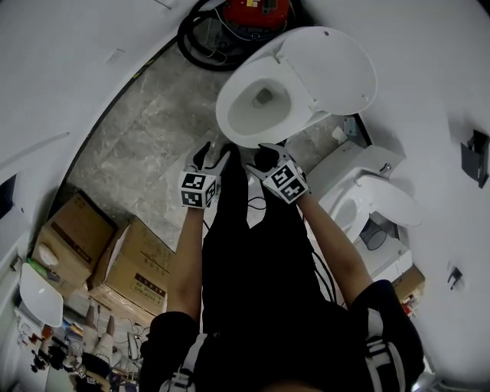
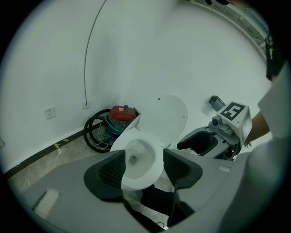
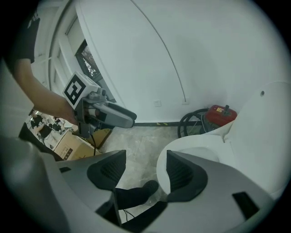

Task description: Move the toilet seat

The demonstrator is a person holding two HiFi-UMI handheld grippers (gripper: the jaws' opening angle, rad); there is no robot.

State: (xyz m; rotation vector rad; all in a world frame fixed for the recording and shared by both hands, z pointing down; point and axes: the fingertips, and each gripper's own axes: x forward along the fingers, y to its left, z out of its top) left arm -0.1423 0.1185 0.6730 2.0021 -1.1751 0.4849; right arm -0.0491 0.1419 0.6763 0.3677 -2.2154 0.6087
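A white toilet (image 1: 260, 103) stands on the stone floor, its round lid (image 1: 337, 73) tipped up and back. The seat ring (image 1: 230, 122) lies around the bowl. My left gripper (image 1: 213, 159) hovers just short of the front rim, open and empty; in its own view the bowl (image 2: 138, 159) shows beyond the left gripper (image 2: 143, 169). My right gripper (image 1: 266, 155) is beside it at the rim's front right, also open with nothing between its fingers. In the right gripper view the seat's edge (image 3: 191, 148) sits behind the right-hand pad of the right gripper (image 3: 145, 172).
A red vacuum cleaner (image 1: 256, 9) with a coiled black hose (image 1: 199, 46) sits behind the toilet by the wall. Cardboard boxes (image 1: 73, 233) are stacked at the left. Another white toilet (image 1: 375, 200) stands at the right. The person's dark legs (image 1: 253, 253) are below the grippers.
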